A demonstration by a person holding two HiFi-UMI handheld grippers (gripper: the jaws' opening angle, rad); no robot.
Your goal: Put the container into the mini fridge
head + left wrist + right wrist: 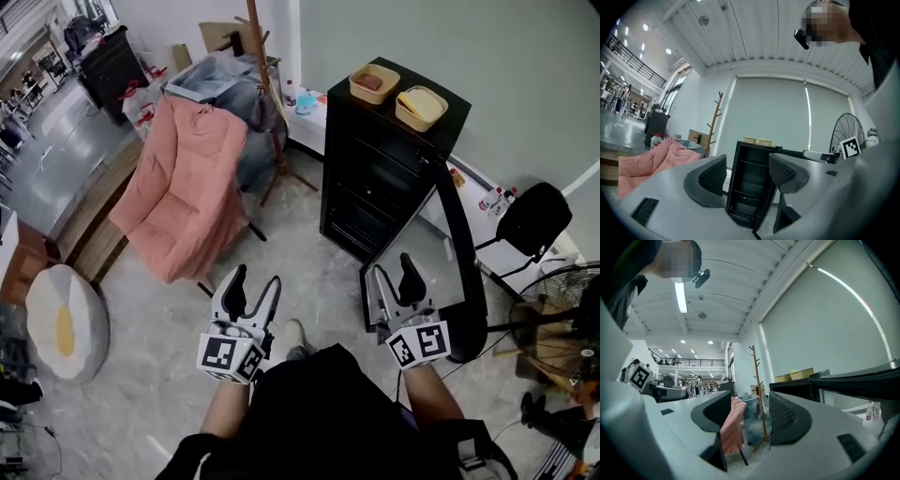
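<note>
A black mini fridge [375,173] stands against the far wall with its door [461,272] swung open to the right. Its wire shelves show in the left gripper view, seen between the jaws [751,187]. Two tan containers sit on its top: one with brown contents [374,83], one with yellow contents [421,107]. In the right gripper view they [794,376] show at the fridge's top edge. My left gripper [255,277] and right gripper [394,268] are held level in front of me, short of the fridge. Both are open and hold nothing [747,173] [750,416].
A chair draped in pink cloth [183,187] and a wooden coat rack [267,89] stand left of the fridge. A floor fan [562,319] and a black office chair [532,220] are at the right. A white cushion [64,323] lies at the left.
</note>
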